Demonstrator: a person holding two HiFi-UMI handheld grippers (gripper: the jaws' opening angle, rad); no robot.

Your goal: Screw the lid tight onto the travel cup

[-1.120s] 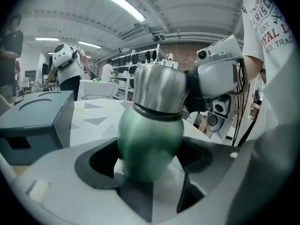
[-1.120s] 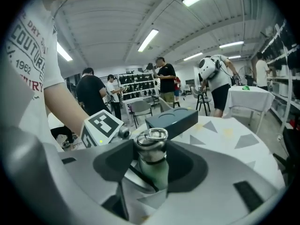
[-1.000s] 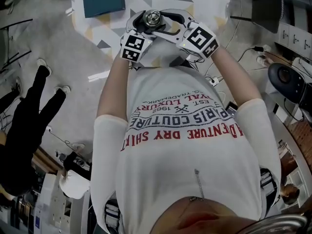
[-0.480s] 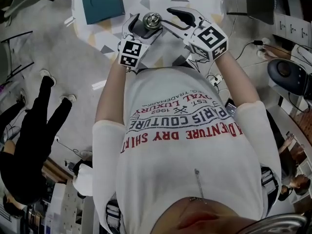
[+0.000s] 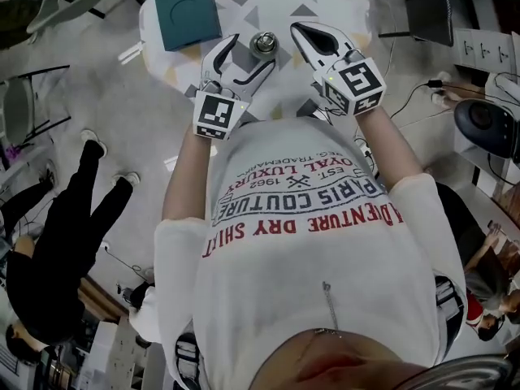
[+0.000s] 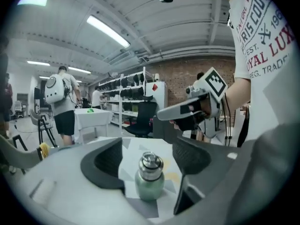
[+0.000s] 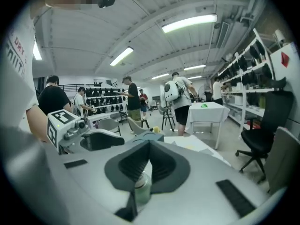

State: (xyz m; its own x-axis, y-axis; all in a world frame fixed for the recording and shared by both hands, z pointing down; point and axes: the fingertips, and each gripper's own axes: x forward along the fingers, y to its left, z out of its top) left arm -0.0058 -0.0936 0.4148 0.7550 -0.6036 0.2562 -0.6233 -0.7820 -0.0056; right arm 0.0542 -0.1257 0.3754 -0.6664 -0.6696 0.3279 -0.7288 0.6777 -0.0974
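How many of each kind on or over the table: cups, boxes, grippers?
Travel cup: 1
Teal box: 1
Grippers: 2 (left gripper jaws apart, just closed a little, cup in line between them, untouched; right gripper shut, empty)
Total: 4

Right claw point(image 5: 302, 29) has closed empty, off the travel cup point(image 5: 262, 44); left claw point(image 5: 250, 53), narrowing, now straddles it loosely.

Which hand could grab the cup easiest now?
Left, probably. The jaws of the left hand-held gripper, though just closing slightly, stand wide apart with the travel cup right ahead of them, untouched. The right hand-held gripper is shut on nothing.
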